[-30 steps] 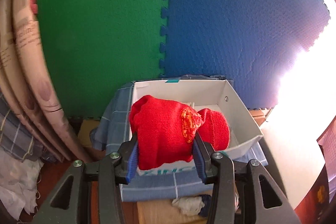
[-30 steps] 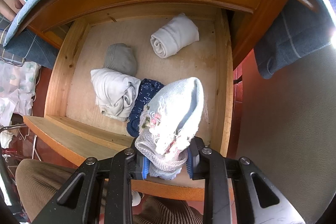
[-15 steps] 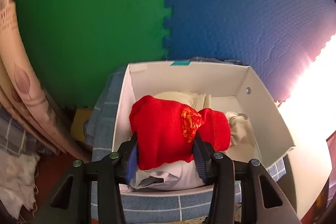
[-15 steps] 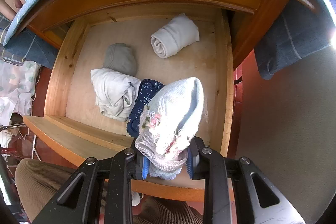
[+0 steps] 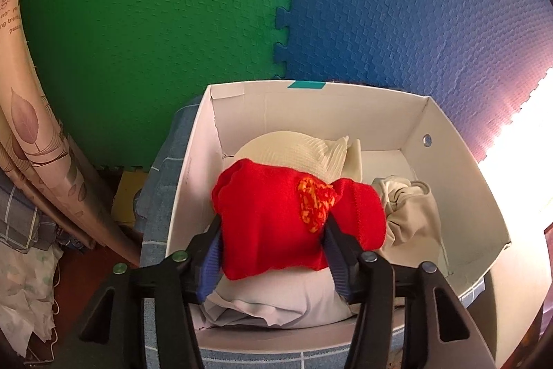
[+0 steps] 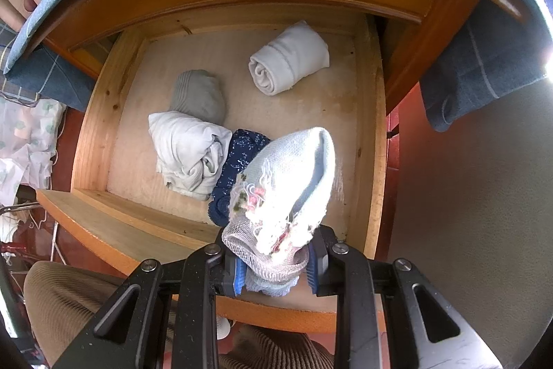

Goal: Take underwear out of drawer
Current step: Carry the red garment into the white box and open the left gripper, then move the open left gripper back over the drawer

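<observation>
**Kid:** So where is the red underwear [image 5: 276,223] now?

**Helper:** Low in the middle of the left view, between the fingers of the left gripper [image 5: 273,251]. It sits over the white box [image 5: 459,161], on top of a pale folded cloth [image 5: 276,303]. Those fingers are opening, and the red piece is still between them.

**Kid:** How do you let go the right way?

**Helper:** I think you open wide first, so no cloth hangs on a finger. Then lift straight up and away. If you pull sideways, the red piece may drag out of the box.

**Kid:** And the other one?

**Helper:** The right gripper [image 6: 274,272] is squeezed tight on a light blue lacy piece [image 6: 290,185], low in the middle of the right view. It hangs above the front of the wooden drawer [image 6: 93,113].

**Kid:** Is more left inside?

**Helper:** Yes. A white roll [image 6: 288,61] near the top, a grey piece [image 6: 198,94], a white bundle [image 6: 186,153] and a dark blue one [image 6: 238,154] lie on the drawer floor.
</observation>
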Tool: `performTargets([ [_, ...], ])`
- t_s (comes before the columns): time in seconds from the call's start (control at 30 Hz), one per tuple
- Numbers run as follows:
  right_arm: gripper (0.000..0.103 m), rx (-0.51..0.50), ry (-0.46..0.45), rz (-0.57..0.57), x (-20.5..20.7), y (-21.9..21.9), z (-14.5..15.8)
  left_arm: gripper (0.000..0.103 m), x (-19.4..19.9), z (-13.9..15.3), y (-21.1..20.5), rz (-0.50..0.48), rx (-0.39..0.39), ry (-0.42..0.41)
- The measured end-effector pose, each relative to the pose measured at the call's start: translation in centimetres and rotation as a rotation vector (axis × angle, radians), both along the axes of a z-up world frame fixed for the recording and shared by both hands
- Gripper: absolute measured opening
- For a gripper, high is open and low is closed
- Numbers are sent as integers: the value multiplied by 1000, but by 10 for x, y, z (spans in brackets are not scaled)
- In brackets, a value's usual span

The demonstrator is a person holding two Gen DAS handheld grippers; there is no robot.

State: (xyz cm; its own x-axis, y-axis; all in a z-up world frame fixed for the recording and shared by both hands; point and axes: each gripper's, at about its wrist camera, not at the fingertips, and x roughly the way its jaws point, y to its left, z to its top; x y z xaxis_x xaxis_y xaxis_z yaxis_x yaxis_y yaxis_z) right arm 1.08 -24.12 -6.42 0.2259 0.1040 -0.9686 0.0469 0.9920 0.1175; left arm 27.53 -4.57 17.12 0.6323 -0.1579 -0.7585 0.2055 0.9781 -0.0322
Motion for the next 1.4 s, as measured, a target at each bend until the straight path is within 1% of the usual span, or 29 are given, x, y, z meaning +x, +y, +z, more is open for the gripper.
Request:
performTargets([
  [0.17, 25, -4, 2, 1, 0, 0, 0, 62, -9, 8, -2, -3, 35, -36],
  [0.3, 25, -4, -1, -1, 0, 1, 1, 66, -17, 13, -4, -7, 54, -42],
  [0.43, 25, -10, -3, 0, 1, 2, 1, 68, -28, 23, -5, -11, 77, -85],
  [0.53, 25, -12, -7, -1, 1, 1, 1, 69, -35, 35, -2, -18, 40, -101],
  [0.7, 25, -18, -10, -1, 1, 0, 2, 70, -45, 51, 1, -21, 21, -127],
  [0.83, 25, -17, -8, -1, 0, 0, 2, 70, -64, 63, 7, -20, 18, -165],
  [0.93, 25, -17, -15, -3, 0, 0, 3, 70, -85, 63, 14, -19, 14, -178],
  [1.07, 25, -17, -21, -8, -1, 0, 3, 70, -113, 52, 22, 1, 16, -173],
  [1.17, 25, -27, -27, -1, -2, 1, 5, 70, -136, 34, 30, 22, 29, -166],
  [1.23, 25, -31, -35, -1, -3, 3, 8, 70, -148, 18, 34, 43, 45, -160],
  [1.3, 25, -38, -37, 2, -3, 4, 8, 70, -157, -4, 37, 62, 65, -123],
  [1.4, 25, -48, -43, 3, -3, 5, 10, 70, -171, -38, 44, 104, 48, -64],
])
